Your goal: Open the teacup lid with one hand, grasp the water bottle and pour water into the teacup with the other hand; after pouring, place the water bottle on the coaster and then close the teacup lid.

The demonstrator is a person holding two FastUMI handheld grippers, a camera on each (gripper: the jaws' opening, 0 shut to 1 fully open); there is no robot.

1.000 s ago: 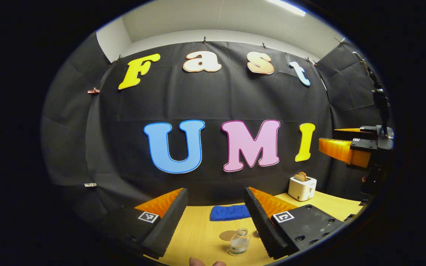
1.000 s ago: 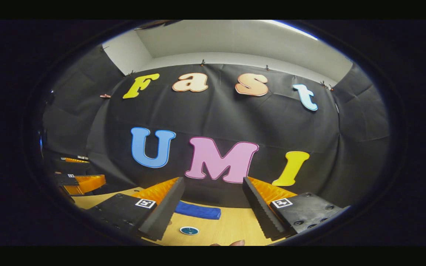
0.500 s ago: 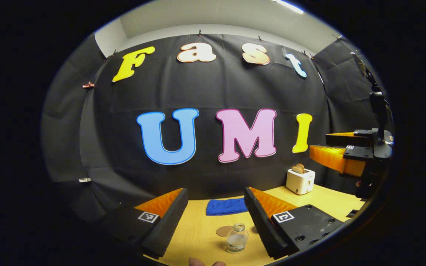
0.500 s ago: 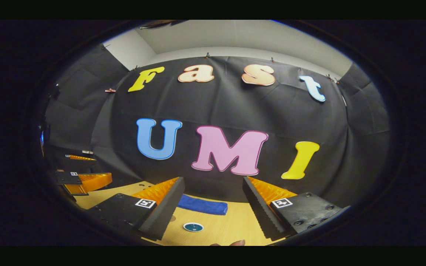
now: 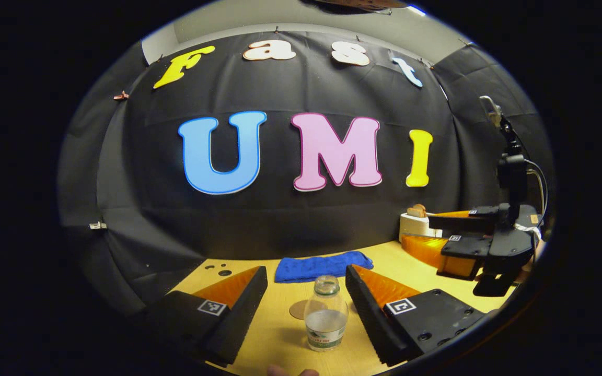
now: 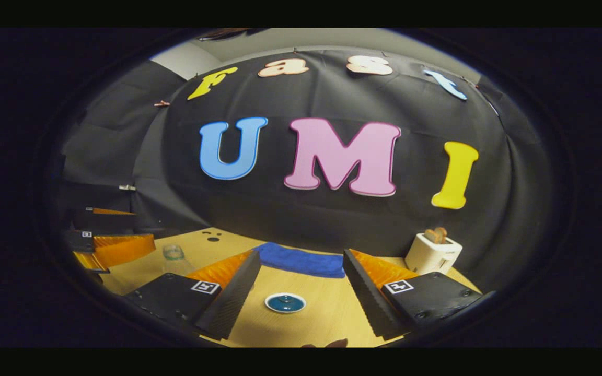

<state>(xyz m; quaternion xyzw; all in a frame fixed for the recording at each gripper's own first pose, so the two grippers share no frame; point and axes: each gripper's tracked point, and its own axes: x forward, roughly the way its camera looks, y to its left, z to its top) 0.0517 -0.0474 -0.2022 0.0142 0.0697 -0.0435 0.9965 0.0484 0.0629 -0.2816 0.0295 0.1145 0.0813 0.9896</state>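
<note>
A clear water bottle (image 5: 325,318), uncapped and part full, stands upright on the wooden table (image 5: 275,339). It stands between and just beyond the fingers of my open left gripper (image 5: 306,271), untouched. A round brown coaster (image 5: 299,309) lies right behind the bottle. The teacup's blue lid (image 6: 285,302) with a pale rim rests on the cup, low between the fingers of my open right gripper (image 6: 301,256), which hovers above it. In the right gripper view the bottle (image 6: 174,256) is at the left, beside the left gripper (image 6: 107,245). The right gripper (image 5: 463,240) hangs at the right of the left gripper view.
A folded blue towel (image 5: 323,265) lies along the back of the table by the black wall. A white toaster (image 6: 432,252) with bread in it stands at the back right. Small dark holes (image 5: 217,269) mark the table's back left corner.
Both grippers have dropped and tipped toward the table. The bottle now looms larger between the left fingers, and the lid sits nearer between the right fingers. Both stayed open.
</note>
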